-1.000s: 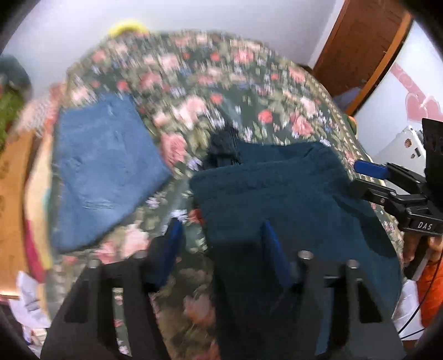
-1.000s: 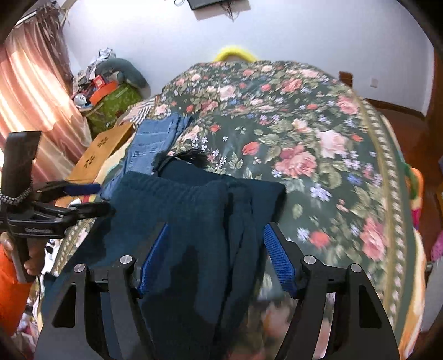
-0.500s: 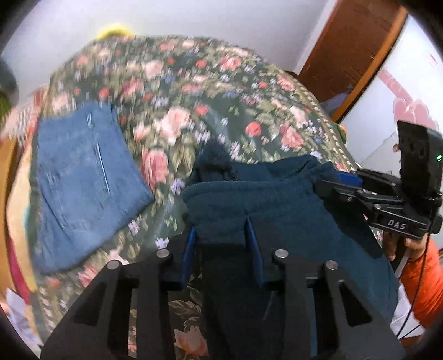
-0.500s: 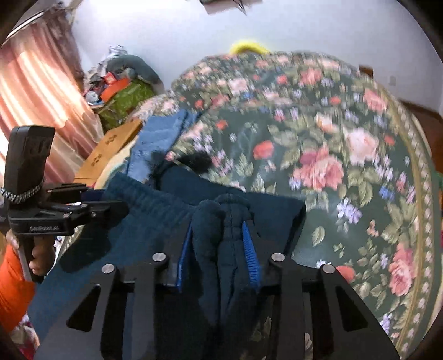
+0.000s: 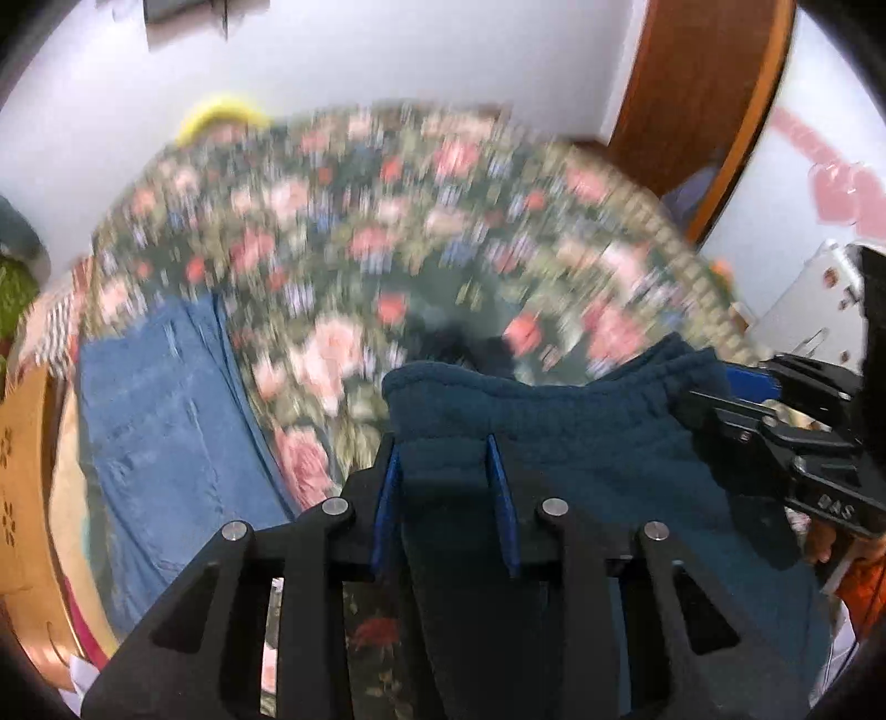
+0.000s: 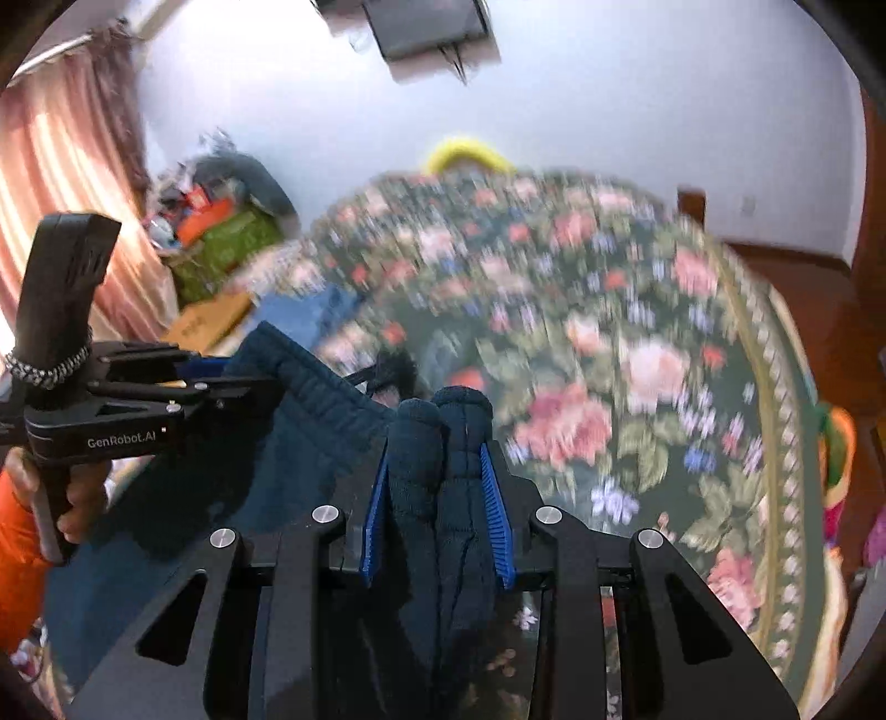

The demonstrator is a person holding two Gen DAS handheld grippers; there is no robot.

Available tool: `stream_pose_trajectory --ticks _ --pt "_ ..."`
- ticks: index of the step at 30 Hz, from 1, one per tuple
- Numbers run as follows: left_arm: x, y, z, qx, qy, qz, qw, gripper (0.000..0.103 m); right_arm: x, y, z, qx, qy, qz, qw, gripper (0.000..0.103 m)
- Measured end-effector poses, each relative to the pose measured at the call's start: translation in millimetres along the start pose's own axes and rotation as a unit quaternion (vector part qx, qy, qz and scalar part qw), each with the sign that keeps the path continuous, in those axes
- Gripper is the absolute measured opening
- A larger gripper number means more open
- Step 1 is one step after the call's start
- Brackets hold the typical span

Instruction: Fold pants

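The dark teal pants (image 5: 581,443) hang by their waistband above the flowered bedspread (image 5: 387,232), pinched at two spots. The left gripper (image 5: 443,459) has its blue pads clamped narrow on a flat stretch of the waistband; the right gripper (image 6: 437,471) squeezes a bunched, doubled-over roll of the same band.

Only the left wrist view shows the folded blue jeans (image 5: 166,421) spread full length on the bed's left side, plus the wooden door (image 5: 709,99) and the other gripper's side profile at far right. Only the right wrist view shows the pink curtain (image 6: 66,210), the cluttered corner pile (image 6: 221,221), the dark screen (image 6: 432,27) high on the wall, and the hand (image 6: 77,498) with an orange sleeve gripping the left tool's handle.

A second ago both sets of jaws stood wide around slack cloth lying on the bed; half a second ago they had closed. The background is now smeared with motion, and more wall shows above the bed.
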State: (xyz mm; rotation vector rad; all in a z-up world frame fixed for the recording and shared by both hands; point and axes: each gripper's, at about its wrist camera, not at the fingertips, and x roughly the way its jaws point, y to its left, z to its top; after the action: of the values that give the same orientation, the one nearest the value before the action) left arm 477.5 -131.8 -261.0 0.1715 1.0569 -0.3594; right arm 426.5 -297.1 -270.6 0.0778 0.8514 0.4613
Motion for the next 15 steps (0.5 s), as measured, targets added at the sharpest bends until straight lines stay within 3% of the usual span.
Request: stream_pose_trajectory --ticks 5,8,11,15 --pt "10 10 -5 0.002 0.001 0.0 1.0 0.048 4 -6 -3 0.01 0.011 -0.012 1.0 0.034" --pt "-10 10 -5 0.005 0.0 0.005 1.0 0.048 -11 0 1 0.002 0.02 -0.023 1.0 0.035" --pt "-48 3 -10 0.03 -0.029 0.056 0.9976 0.048 -36 14 0 -0.02 0.019 -0.037 0.999 0.035" --pt "-94 -3 -27 0.028 -0.051 0.042 0.9974 0.048 -71 37 -9 -0.04 0.008 -0.018 0.999 0.04"
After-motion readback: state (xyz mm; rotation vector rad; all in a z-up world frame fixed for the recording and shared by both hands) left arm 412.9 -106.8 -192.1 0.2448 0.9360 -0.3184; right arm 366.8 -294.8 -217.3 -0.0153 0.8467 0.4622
